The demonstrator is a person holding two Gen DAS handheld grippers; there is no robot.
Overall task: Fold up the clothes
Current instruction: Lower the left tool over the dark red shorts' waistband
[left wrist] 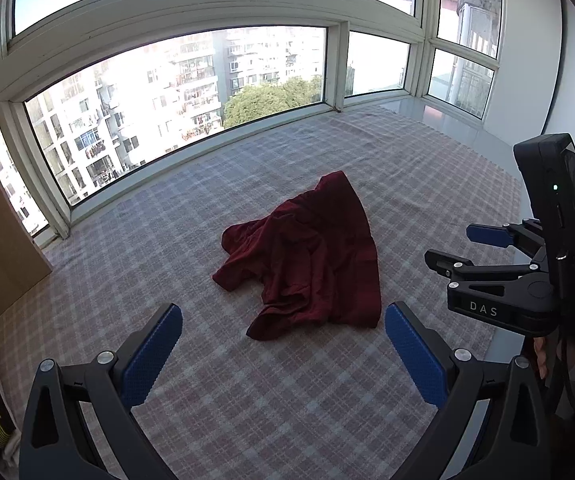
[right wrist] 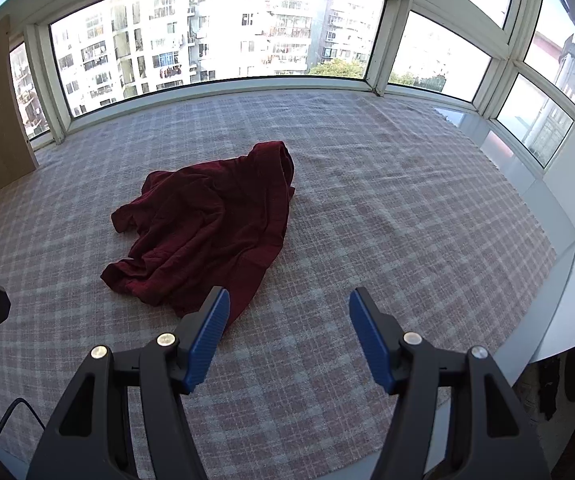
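The left gripper (left wrist: 283, 344) at the bottom of its view has its jaws spread wide, empty, above the plaid cloth (left wrist: 287, 400). The right gripper (right wrist: 289, 326) is likewise spread and holds nothing. The crumpled dark red garment (left wrist: 307, 256) lies mid-frame, apart from both.

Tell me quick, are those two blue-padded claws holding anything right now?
Left gripper: open, holding nothing.
Right gripper: open, holding nothing; the crumpled dark red garment lies untouched on the checked cloth.
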